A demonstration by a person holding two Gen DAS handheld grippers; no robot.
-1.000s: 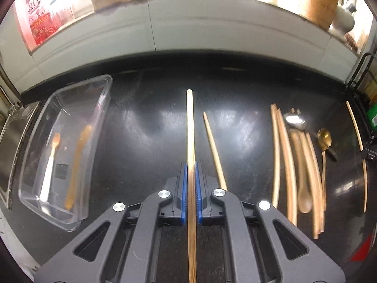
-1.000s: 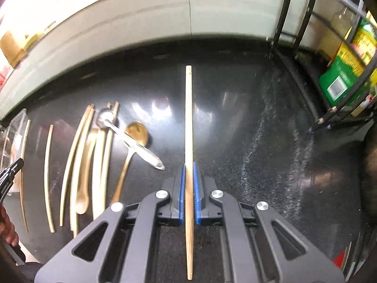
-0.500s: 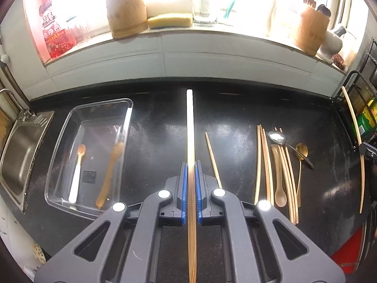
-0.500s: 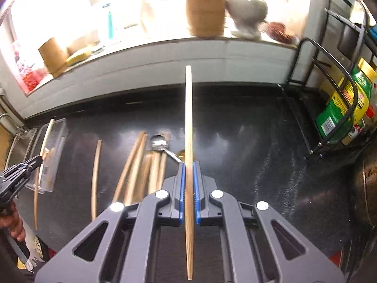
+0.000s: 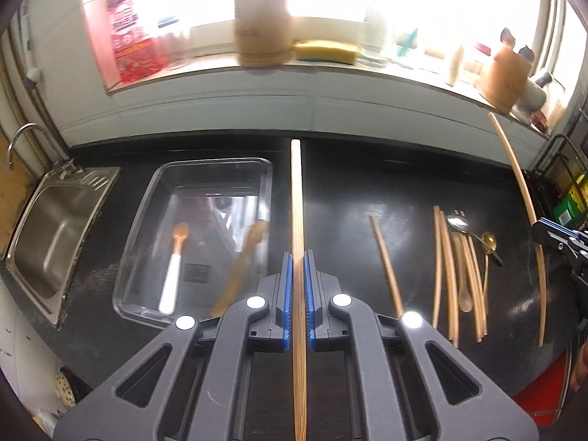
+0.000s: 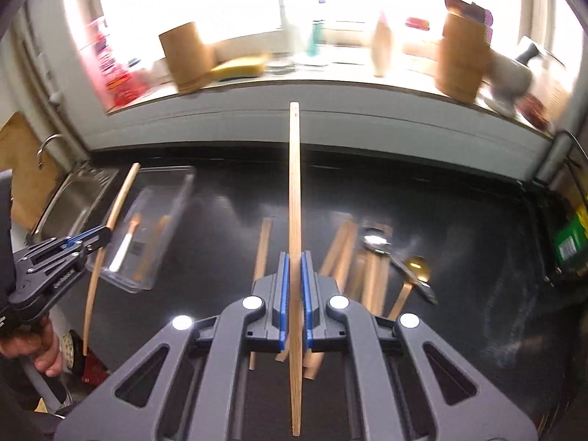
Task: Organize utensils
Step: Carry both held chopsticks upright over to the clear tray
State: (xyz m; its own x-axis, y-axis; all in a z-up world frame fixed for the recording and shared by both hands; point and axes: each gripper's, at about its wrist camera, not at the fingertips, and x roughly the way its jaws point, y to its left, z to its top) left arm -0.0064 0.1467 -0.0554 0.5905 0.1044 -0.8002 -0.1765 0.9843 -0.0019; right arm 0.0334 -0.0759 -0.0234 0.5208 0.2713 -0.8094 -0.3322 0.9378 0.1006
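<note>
While each claw, the left claw (image 5: 297, 301) and the right claw (image 6: 294, 299), was clamped on a chopstick (image 5: 297, 242) lifted off the tabletop (image 5: 349, 191), the clear bin (image 5: 154, 198) at ten o'clock was presumably meant to receive both, loose utensils (image 5: 459, 268) being left at two o'clock.

Left claw (image 5: 297, 286) clamped on wooden chopstick (image 5: 296, 202), pointing 12 o'clock. Clear plastic container (image 5: 147, 198) at 10 o'clock on black table (image 5: 341, 183); loose utensil cluster (image 5: 459, 268) at 3 o'clock.
</note>
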